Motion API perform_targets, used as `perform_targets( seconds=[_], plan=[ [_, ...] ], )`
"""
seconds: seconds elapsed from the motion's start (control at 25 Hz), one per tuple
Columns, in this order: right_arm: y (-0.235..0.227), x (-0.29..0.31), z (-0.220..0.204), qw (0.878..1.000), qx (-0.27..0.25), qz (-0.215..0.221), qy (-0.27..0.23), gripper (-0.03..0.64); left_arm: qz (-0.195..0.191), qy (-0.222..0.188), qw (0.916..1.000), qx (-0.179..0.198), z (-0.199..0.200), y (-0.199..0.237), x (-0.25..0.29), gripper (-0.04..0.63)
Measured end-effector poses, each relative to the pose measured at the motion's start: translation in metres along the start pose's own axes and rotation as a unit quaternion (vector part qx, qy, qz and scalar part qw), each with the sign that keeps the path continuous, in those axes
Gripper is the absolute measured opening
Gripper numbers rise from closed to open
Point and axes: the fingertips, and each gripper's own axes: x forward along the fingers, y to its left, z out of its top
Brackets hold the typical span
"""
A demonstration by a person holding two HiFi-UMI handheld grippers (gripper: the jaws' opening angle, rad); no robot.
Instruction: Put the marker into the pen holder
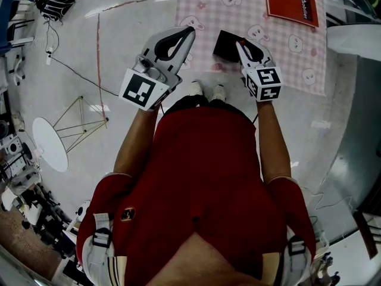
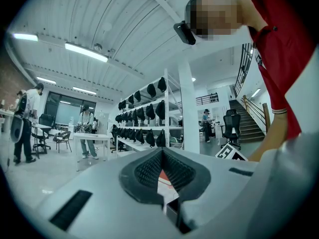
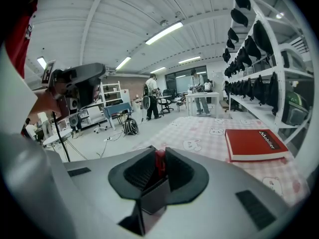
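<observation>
Big workshop-type hall: ribbed white ceiling (image 3: 124,19) with long strip lights (image 3: 164,32), glossy pale floor (image 1: 71,46), white shelving (image 3: 259,78) loaded with dark gear, staircase (image 2: 249,126) past a white column (image 2: 188,108), pink-checkered table (image 1: 250,11).

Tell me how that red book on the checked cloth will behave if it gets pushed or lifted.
The red book lies flat, so it should not roll or tip. Its thick block and squared cover suggest it is stiff and fairly heavy. Pushed, it may drag and wrinkle the checked cloth beneath it.
</observation>
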Motion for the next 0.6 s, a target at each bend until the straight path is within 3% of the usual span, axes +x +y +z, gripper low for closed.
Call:
perform_targets(
  seconds=[0.6],
  plan=[
    [-0.0093,0.0055,-0.0093,1.000,0.001,-0.011,0.004,0.063,0.000,-0.002,1.0000,0.001,0.0009,0.0007,0.0033,0.006]
  ],
)
